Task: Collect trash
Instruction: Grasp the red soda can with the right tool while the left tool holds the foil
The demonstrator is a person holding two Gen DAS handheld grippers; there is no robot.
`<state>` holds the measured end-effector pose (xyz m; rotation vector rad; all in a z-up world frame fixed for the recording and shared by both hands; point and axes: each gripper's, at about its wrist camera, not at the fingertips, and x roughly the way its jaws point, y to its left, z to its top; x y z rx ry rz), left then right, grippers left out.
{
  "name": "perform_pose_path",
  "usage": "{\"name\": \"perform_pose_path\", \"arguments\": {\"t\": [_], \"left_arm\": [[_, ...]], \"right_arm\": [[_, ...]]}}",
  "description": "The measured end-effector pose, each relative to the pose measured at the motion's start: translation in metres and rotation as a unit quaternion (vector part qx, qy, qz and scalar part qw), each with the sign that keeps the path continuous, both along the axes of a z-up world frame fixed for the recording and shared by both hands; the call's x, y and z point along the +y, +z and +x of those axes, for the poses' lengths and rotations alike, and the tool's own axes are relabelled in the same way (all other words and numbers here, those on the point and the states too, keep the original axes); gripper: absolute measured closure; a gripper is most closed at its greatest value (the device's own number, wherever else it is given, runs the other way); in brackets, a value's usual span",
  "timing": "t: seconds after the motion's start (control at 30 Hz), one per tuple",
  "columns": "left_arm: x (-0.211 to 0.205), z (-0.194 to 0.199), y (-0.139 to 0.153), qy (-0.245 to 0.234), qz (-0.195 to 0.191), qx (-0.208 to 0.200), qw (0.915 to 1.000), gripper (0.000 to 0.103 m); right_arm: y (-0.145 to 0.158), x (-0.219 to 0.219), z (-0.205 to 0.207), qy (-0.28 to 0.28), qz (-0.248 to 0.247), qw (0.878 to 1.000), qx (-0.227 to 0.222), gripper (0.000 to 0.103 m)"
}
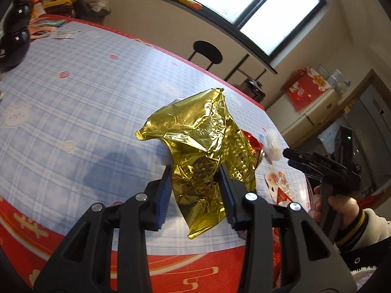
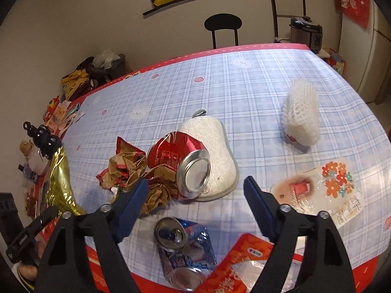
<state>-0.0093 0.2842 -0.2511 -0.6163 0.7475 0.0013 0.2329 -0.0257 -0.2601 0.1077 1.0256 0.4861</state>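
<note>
The left tool [image 1: 194, 183] is clenched on a crumpled gold foil wrapper [image 1: 202, 146], lifted above the worktop [image 1: 73, 97]. The right tool [image 2: 195, 195] stands released, empty, the crushed red can [image 2: 180, 163] just beyond its fingertips.

Two crushed cans [image 2: 179, 166], one sponge [image 2: 217, 156]

Glossy, crinkled gold foil wrapper [image 1: 205, 144]; shiny dented metal red can [image 2: 180, 163]; nubbly white cloth pad [image 2: 220, 151]; matt checked worktop [image 2: 244, 92] cover.
</note>
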Motion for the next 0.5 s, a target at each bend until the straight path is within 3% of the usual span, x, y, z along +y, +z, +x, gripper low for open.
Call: {"name": "perform_pose_path", "arguments": {"t": [0.1,0.2,0.5], "left_arm": [[0.01,-0.009,-0.003,0.018,-0.002,0.007,0.9998,0.064],[0.015,-0.015,-0.005,0.028,-0.004,0.01,0.9995,0.064],[0.013,-0.021,-0.003,0.037,-0.003,0.007,0.9993,0.064]], "right_arm": [[-0.017,0.01,0.02,-0.014,0.025,0.999,0.032,0.052],[-0.03,0.019,0.031,-0.027,0.037,0.997,0.057,0.06],[-0.062,0.02,0.039,-0.108,0.063,0.985,0.119,0.07]]}}
